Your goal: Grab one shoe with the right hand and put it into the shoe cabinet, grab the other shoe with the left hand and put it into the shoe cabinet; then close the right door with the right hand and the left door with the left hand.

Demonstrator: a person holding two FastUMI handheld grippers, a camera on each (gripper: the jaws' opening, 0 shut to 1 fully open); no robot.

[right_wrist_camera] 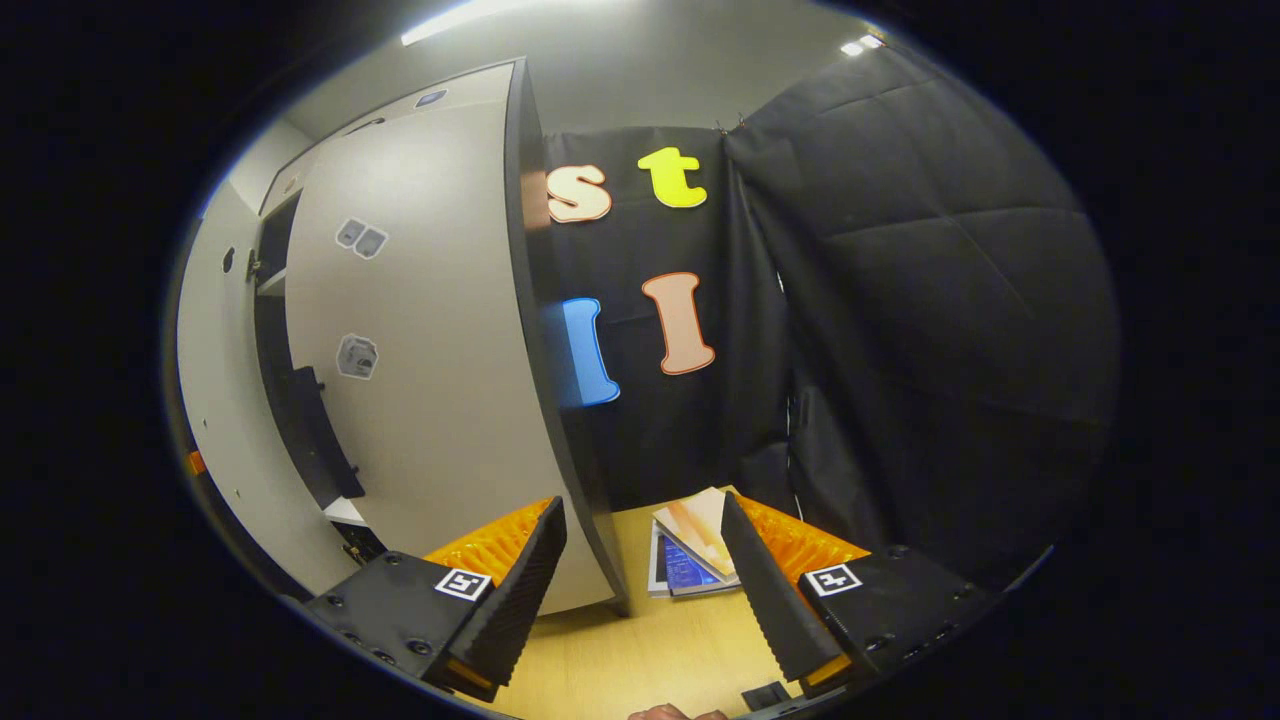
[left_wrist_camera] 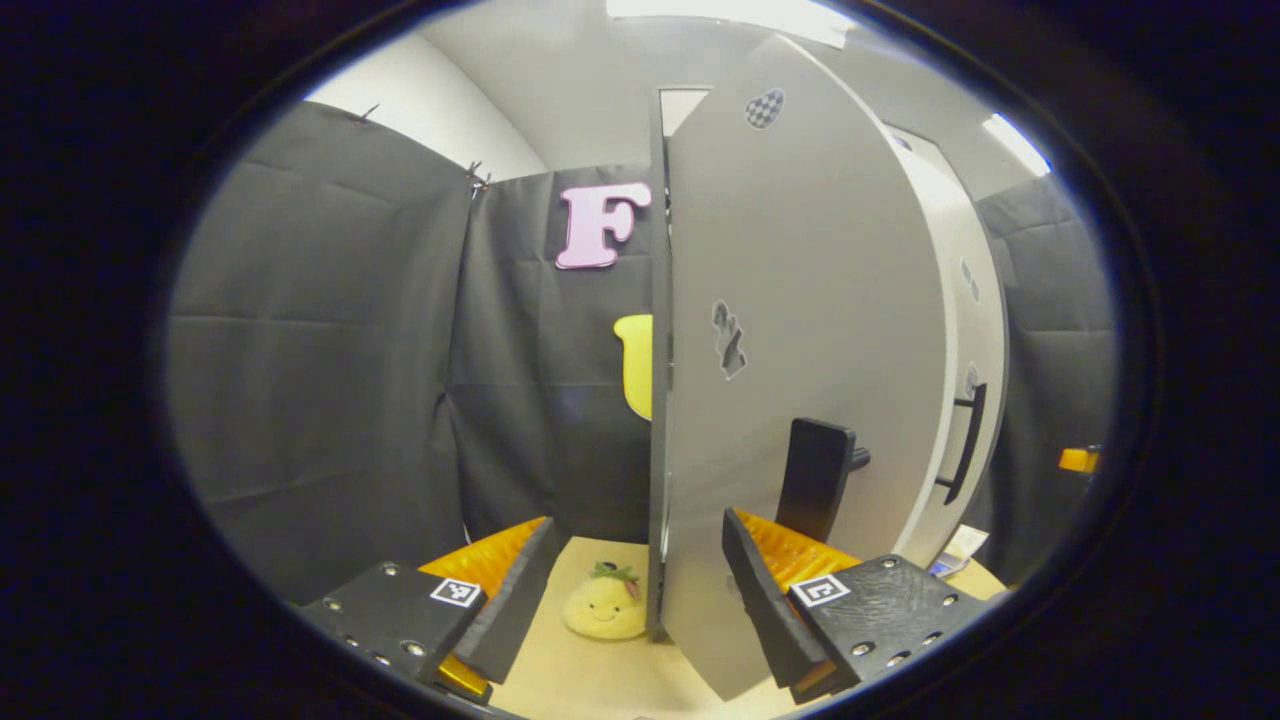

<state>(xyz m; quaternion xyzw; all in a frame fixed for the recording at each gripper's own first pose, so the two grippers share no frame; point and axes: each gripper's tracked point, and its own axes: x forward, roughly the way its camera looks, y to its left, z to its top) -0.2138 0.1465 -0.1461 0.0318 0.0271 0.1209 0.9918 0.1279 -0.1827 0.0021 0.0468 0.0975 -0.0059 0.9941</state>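
My left gripper (left_wrist_camera: 640, 590): spread wide, straddling the left door (left_wrist_camera: 790, 330) edge. My right gripper (right_wrist_camera: 645, 590): spread, straddling the right door (right_wrist_camera: 440, 350) edge.

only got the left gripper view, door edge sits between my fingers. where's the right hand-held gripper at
observer: The right hand-held gripper is open, and the free edge of the right door stands between its fingers. As far as I can tell, neither finger presses on it.
operator: anything on the table past that door
observer: A small stack of booklets lies on the table just beyond the door's edge, near one finger.
operator: is that door shut yet
observer: No, it is swung out, and a dark gap shows at its far side.
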